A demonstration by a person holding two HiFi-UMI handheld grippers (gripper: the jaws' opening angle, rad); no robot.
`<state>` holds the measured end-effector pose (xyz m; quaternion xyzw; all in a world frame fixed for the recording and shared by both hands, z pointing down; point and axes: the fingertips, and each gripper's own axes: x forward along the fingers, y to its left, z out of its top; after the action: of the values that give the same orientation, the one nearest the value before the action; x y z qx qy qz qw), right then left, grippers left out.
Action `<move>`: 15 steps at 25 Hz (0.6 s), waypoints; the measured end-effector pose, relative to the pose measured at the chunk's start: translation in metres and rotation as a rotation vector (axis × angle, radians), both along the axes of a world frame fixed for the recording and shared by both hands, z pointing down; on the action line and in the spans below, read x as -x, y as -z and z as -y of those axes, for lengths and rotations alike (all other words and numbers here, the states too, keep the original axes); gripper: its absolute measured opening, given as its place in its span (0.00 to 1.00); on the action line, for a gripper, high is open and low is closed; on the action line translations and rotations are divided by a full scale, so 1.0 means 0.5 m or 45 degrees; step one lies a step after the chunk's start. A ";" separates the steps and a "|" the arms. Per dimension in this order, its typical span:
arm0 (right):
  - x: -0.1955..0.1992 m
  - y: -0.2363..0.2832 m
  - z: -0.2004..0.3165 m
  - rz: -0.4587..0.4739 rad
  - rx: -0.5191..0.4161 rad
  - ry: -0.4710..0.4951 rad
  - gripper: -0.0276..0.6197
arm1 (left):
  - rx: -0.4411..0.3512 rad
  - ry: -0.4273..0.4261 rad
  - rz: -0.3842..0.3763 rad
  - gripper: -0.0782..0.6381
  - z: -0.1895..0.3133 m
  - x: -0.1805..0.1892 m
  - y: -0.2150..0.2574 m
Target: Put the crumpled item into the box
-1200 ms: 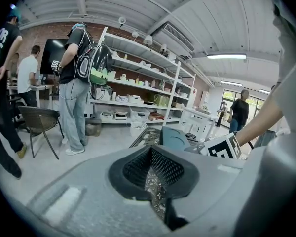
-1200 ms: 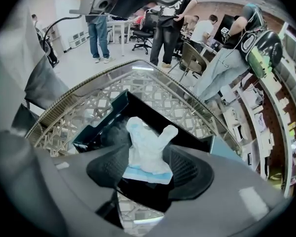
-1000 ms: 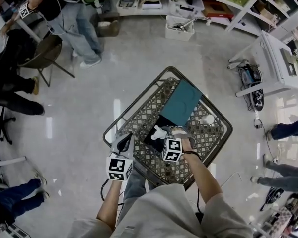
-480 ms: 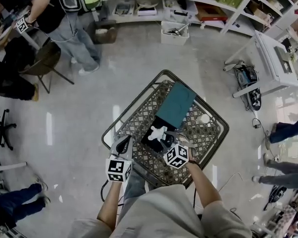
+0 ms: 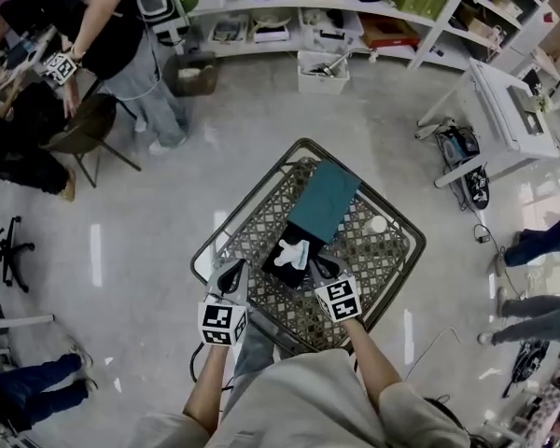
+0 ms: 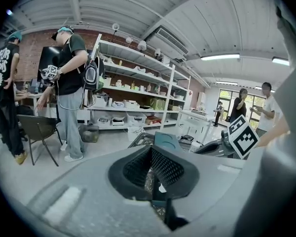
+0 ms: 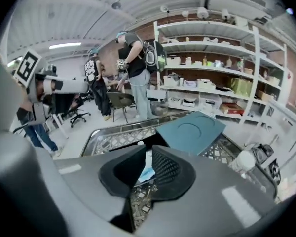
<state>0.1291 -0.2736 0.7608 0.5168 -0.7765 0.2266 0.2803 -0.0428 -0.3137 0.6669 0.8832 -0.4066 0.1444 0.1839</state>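
**A:** What is the head view showing?

**B:** The left tongs [image 5: 226, 271] are hanging over the near left edge of the lattice bench [image 5: 252, 231]. Their tips are pressed nearly together and are pinching nothing. The right tongs [image 5: 319, 265] are closing at the near right corner of the open black box [image 5: 278, 269]. The crumpled item [image 5: 294, 251] is lying inside the box, just ahead and left of their tips. The teal lid [image 5: 325, 201] is lying farther ahead. A small white round thing [image 5: 379, 223] is sitting ahead and to the right of them.

**A:** And the left gripper view?

**B:** The pads are sitting almost together, with only a sliver of lattice showing between them. The lid [image 6: 165, 141] is showing ahead, and the right tongs' marker cube [image 6: 242, 136] is showing to the right.

**A:** The right gripper view?

**B:** The jaws are closing to a narrow slit. The white-and-blue crumpled item [image 7: 147, 173] is showing through it, in the box beyond the tips. The pads are not pressing on it.
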 end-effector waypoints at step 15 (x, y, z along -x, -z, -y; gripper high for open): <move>-0.068 0.145 -0.041 0.094 -0.252 -0.192 0.04 | -0.110 0.015 -0.006 0.12 -0.052 -0.016 0.071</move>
<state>0.1629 -0.2533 0.6885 0.5902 -0.7638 0.1881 0.1813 -0.0349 -0.2875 0.6313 0.8882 -0.4173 0.1234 0.1475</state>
